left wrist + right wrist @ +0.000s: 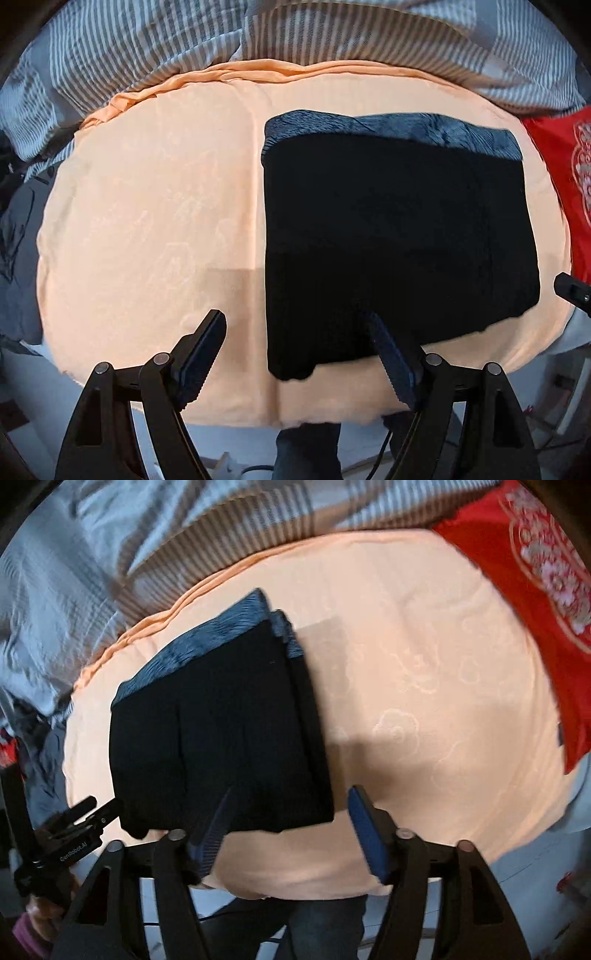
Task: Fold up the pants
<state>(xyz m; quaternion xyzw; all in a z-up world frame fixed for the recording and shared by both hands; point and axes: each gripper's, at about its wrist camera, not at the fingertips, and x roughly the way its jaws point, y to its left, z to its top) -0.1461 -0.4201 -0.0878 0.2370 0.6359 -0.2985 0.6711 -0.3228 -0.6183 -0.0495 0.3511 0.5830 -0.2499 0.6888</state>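
Folded dark pants (399, 236) lying flat on peach bed sheet (147, 221), below and just ahead of left hand-held gripper (295, 332), jaws wide apart holding nothing, right hand-held gripper (291, 805) likewise spread wide and empty above the pants' near edge

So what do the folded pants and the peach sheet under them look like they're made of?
Folded pants: matte dark knit or woven cloth, probably cotton-like; the blue waistband is ribbed, suggesting elastic. Peach sheet: smooth, slightly lustrous woven fabric with a faint tone-on-tone cloud pattern, possibly jacquard cotton or a blend.
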